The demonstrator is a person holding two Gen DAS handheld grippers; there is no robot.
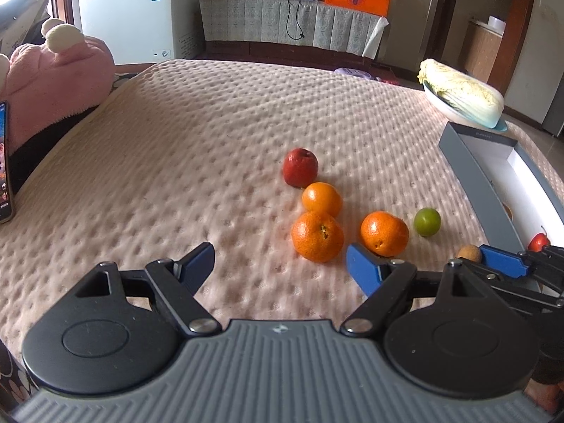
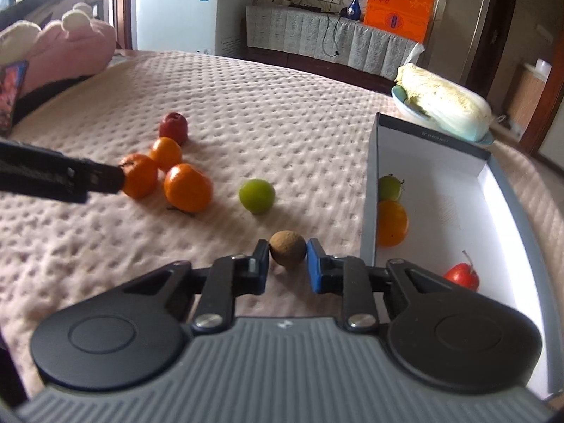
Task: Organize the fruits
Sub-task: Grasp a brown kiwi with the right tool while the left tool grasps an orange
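Right gripper point(image 2: 288, 257) is clamping a small round brown fruit point(image 2: 288, 253) at lower centre, resting on the pink dimpled bedspread point(image 2: 282, 112). Left gripper point(image 1: 280, 264) is hovering w/ fingers wide apart, nothing between. Grey-walled white box point(image 2: 458, 183) is lying at right; white chest freezer point(image 2: 183, 7) is standing upper left.
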